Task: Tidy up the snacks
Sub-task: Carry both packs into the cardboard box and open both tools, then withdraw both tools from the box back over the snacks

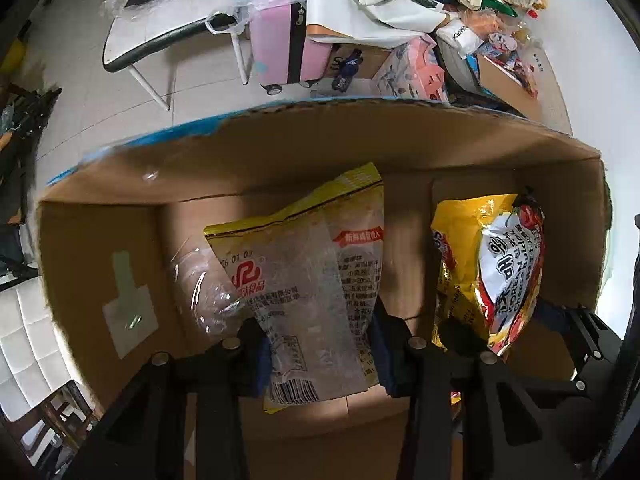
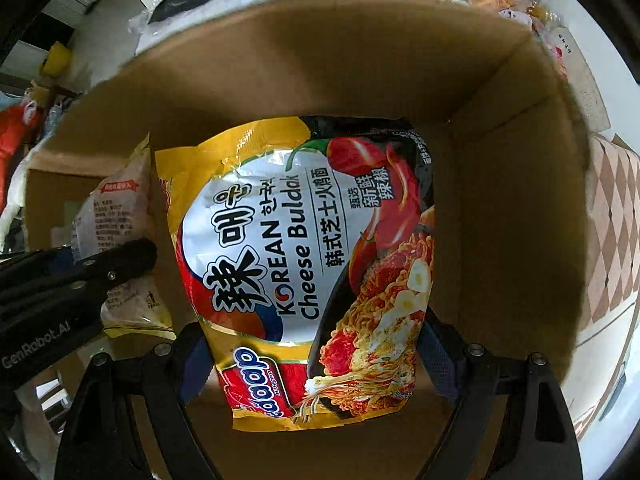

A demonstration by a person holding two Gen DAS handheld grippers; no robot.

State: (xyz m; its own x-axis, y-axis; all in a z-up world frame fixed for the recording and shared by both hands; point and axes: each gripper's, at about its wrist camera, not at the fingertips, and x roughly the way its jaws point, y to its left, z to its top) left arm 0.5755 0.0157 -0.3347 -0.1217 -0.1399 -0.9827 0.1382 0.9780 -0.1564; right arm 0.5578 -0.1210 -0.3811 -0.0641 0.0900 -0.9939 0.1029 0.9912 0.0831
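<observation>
Gripping snacks – left gripper (image 1: 316, 344) pale packet (image 1: 304, 280) | right gripper (image 2: 316, 356) noodle pack (image 2: 304, 264) | cardboard box (image 1: 280, 148), tiled floor (image 1: 80, 80)

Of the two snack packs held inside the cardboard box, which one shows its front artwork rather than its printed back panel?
The Korean Cheese Buldak noodle pack in the right hand-held gripper. The pale yellow-edged pack in the left hand-held gripper shows only ingredient text and a barcode.

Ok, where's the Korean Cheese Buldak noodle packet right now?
The Buldak noodle packet is inside the cardboard box, held in the right gripper. It sits right of the pale yellow snack bag held by the left gripper.
</observation>
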